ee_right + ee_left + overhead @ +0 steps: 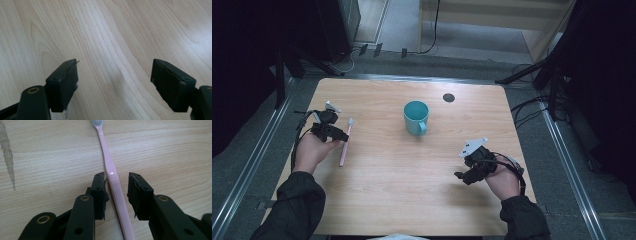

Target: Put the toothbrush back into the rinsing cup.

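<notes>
Straddling the pink toothbrush [113,178] that is lying flat on the wooden counter [412,170] at the left, the left gripper [116,187] is holding its fingers [100,192] part-way apart on either side of the handle, not yet pressing on it, so the pick-up is judged to be only beginning. Farther right, the teal mug [416,117] is standing upright and empty near the middle, and the right gripper [115,82] is hovering with fingers spread wide, grasping nothing.
</notes>
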Demonstrator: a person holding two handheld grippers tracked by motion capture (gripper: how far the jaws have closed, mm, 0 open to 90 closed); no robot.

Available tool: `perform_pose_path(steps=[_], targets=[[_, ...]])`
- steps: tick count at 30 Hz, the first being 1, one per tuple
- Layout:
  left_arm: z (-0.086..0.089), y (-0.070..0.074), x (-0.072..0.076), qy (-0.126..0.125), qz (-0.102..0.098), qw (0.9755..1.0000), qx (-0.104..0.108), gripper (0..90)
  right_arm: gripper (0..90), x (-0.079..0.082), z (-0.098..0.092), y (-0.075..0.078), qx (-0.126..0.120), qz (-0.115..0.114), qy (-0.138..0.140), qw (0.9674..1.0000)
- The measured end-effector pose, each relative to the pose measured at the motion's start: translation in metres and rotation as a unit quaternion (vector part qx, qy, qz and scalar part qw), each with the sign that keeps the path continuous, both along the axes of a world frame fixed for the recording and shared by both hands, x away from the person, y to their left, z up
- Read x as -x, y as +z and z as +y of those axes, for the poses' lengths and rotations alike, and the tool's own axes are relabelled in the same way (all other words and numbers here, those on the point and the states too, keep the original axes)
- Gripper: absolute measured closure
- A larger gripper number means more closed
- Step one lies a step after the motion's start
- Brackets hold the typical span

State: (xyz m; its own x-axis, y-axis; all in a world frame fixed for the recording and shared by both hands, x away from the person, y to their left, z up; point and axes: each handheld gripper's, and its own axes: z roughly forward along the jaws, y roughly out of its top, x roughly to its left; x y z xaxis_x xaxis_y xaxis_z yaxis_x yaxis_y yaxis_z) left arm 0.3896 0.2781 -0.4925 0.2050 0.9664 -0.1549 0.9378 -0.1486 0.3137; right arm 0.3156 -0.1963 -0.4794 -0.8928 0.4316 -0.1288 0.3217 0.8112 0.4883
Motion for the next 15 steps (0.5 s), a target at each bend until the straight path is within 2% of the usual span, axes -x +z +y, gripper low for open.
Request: perform_pose_path(steps=[6,10,12,15], targets=[[-0.003,-0.005,-0.011,-0.003,0.021,0.9997,-0.011,67.7,21.9,0.003,-0.004,-0.001,0.001,0.002,-0.007,1.0000],[-0.007,-0.007,-0.014,-0.006,0.029,0.9995,-0.011,68.2,21.9,0.005,-0.006,-0.001,0.003,0.002,-0.011,0.9999],[-0.008,-0.009,-0.017,-0.003,0.035,0.9992,-0.020,68.2,21.9,0.005,-0.007,-0.001,0.003,0.005,-0.015,0.9999],[-0.009,-0.009,-0.018,0.000,0.041,0.9989,-0.023,68.2,21.9,0.006,-0.009,-0.002,0.004,0.002,-0.013,0.9999]])
